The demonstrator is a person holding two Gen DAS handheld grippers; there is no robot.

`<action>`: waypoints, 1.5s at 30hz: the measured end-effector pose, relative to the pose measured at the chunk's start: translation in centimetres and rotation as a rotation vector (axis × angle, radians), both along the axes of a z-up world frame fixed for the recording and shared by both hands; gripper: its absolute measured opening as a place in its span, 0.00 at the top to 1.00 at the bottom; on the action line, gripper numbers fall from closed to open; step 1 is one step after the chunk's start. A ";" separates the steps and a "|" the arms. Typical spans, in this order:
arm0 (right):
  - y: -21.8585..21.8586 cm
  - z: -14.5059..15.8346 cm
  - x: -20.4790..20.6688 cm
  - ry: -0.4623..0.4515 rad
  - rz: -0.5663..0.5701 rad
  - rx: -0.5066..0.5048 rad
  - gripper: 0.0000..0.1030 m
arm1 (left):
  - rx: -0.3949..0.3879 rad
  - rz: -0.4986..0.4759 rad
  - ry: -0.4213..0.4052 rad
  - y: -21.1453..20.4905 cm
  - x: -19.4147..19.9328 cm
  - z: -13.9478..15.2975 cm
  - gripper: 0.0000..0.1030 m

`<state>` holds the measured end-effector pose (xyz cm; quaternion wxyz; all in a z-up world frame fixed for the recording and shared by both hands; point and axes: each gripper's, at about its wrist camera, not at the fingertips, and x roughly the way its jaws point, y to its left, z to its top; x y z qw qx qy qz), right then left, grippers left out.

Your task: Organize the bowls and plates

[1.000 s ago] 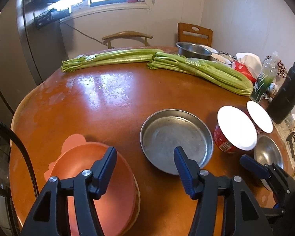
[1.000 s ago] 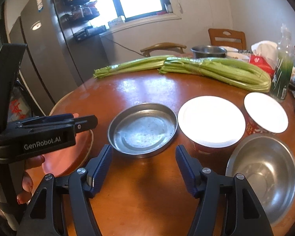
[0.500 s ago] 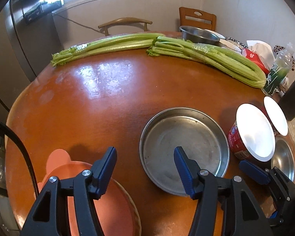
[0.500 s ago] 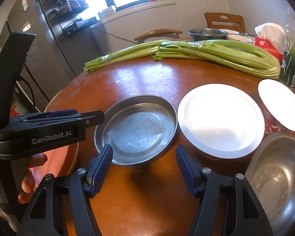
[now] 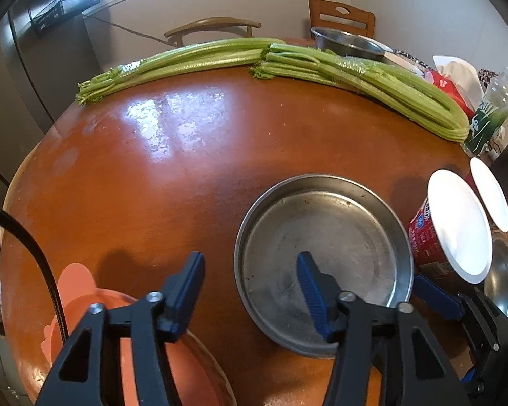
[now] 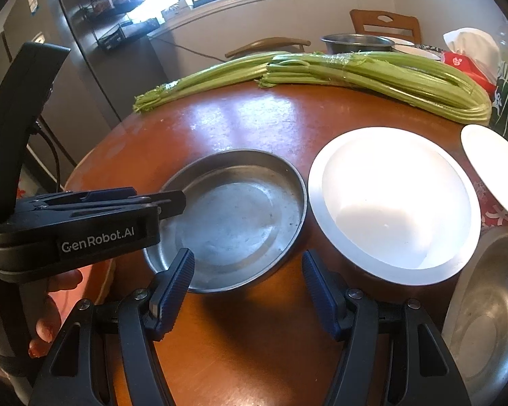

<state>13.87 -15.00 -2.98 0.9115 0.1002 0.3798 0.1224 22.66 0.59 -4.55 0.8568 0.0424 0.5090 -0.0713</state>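
Steel plate now straddled at its rim by left tongs, just narrowing, gripping nothing.

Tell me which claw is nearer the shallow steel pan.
Left. The left claw straddles the shallow steel pan's near-left rim, one finger over its floor, jaws just closing but not yet gripping. The right claw hovers open just short of the pan's near edge.

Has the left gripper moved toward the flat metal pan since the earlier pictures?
Yes. The left gripper has advanced toward the metal pan; its right finger is now over the pan's floor, and the jaws have just been closing, nothing held.
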 end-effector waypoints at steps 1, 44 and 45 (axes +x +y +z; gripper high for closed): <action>-0.1 -0.1 0.1 -0.004 -0.007 -0.001 0.34 | 0.002 -0.002 0.005 -0.1 0.1 -0.2 0.52; 2.1 5.3 -4.3 -0.174 0.041 -0.046 0.46 | -0.095 0.038 -0.132 3.2 -6.0 6.2 0.75; 2.2 5.5 -4.6 -0.180 0.044 -0.048 0.46 | -0.098 0.040 -0.141 3.5 -6.3 6.6 0.75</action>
